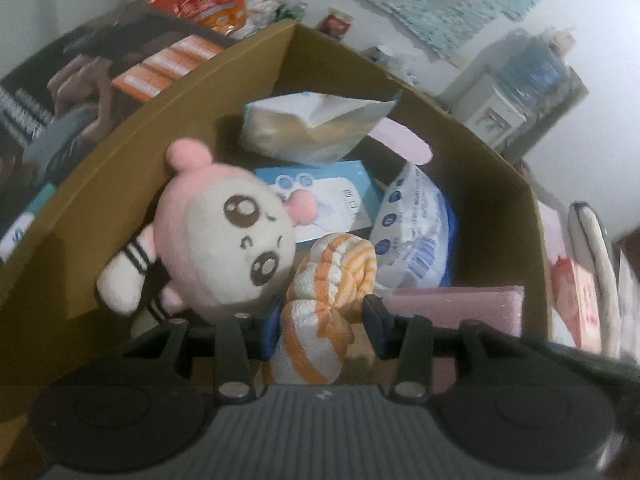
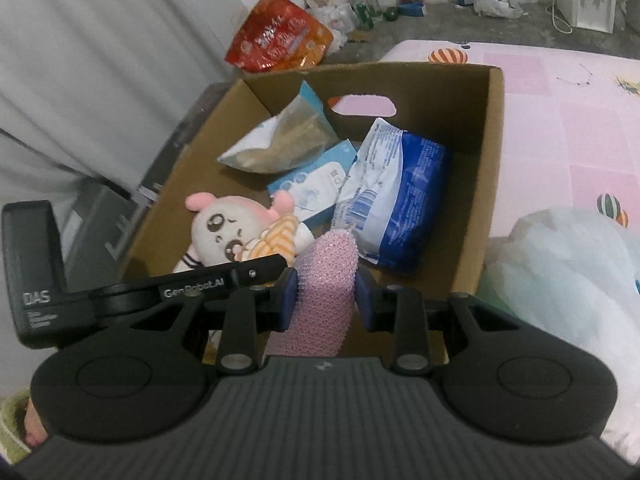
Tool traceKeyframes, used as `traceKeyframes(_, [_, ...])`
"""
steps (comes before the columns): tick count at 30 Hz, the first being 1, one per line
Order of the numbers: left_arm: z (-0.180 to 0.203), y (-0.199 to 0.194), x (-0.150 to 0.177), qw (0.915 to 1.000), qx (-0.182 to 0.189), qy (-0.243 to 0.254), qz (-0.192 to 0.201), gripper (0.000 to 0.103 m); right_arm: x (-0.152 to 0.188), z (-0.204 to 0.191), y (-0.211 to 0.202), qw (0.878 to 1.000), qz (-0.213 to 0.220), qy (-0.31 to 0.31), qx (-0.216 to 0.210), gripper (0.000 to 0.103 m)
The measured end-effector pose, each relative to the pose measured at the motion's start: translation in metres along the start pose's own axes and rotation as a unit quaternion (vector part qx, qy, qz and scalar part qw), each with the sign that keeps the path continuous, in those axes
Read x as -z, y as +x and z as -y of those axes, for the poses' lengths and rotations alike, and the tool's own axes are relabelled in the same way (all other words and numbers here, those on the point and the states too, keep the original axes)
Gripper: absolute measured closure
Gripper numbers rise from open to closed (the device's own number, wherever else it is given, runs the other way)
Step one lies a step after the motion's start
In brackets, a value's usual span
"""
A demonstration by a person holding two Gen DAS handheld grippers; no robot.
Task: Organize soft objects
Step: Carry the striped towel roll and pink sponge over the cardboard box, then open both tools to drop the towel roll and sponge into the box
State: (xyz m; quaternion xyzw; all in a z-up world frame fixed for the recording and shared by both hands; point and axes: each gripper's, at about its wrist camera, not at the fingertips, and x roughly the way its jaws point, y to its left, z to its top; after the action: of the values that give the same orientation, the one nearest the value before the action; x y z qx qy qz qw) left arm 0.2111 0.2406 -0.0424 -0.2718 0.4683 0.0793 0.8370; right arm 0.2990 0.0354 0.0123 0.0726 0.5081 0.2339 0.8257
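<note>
An open cardboard box [image 1: 160,120] [image 2: 440,92] stands on a pink bed. A pink and white plush doll [image 1: 224,240] [image 2: 224,228] lies in the box against its left wall. My left gripper [image 1: 322,320] is shut on a rolled orange-and-white striped cloth [image 1: 332,272] [image 2: 280,236], just above the box floor beside the doll. My right gripper [image 2: 328,298] is shut on a pink knobbly sponge cloth [image 2: 324,292] over the box's near edge. In the left wrist view a pink slab [image 1: 456,308] shows at the lower right of the box.
The box also holds a blue-and-white soft pack [image 2: 400,204] [image 1: 416,232], a light blue carton [image 2: 316,180] [image 1: 332,196] and a beige pouch [image 2: 280,140] [image 1: 312,128]. A red snack bag [image 2: 280,40] lies behind the box. A white plastic bag [image 2: 560,272] lies on the bed at the right.
</note>
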Motion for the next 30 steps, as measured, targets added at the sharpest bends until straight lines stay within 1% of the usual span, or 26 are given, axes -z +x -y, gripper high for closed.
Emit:
traceKeyframes(4, [-0.01,0.003,0.001,0.999,0.006,-0.045,0.0,0.058,-0.004,-0.003,0.019,1.0,-0.015,-0.009,0.016,0.074])
traceKeyframes(6, [-0.013,0.004,0.002,0.9978,0.016,-0.064,0.004,0.058,-0.006,-0.006,0.026,1.0,-0.02,-0.011,0.018,0.073])
traceKeyframes(10, [-0.012,0.005,0.004,0.9973,0.011,-0.073,0.003,0.057,-0.008,-0.01,0.039,0.999,-0.028,-0.01,0.021,0.073])
traceKeyframes(13, [-0.021,0.007,0.001,0.9952,0.027,-0.094,-0.007,0.054,-0.01,-0.007,0.046,0.999,-0.039,-0.008,0.023,0.07])
traceKeyframes(15, [-0.023,0.009,0.001,0.9949,0.028,-0.096,-0.013,0.054,-0.009,-0.007,0.049,0.999,-0.046,-0.012,0.024,0.071])
traceKeyframes(18, [-0.025,0.009,0.003,0.9949,0.026,-0.096,-0.018,0.053,-0.009,-0.009,0.048,0.998,-0.046,-0.021,0.03,0.069])
traceKeyframes(23, [-0.026,0.005,0.003,0.9946,0.032,-0.098,-0.016,0.051,-0.011,-0.011,0.036,0.999,-0.027,-0.024,0.023,0.057])
traceKeyframes(27, [-0.025,0.002,0.002,0.9949,0.032,-0.095,-0.011,0.051,-0.013,-0.009,0.022,1.0,-0.009,-0.02,0.018,0.056])
traceKeyframes(30, [-0.024,-0.002,0.001,0.995,0.035,-0.093,-0.007,0.051,-0.014,-0.005,0.002,1.0,0.012,-0.015,0.006,0.056])
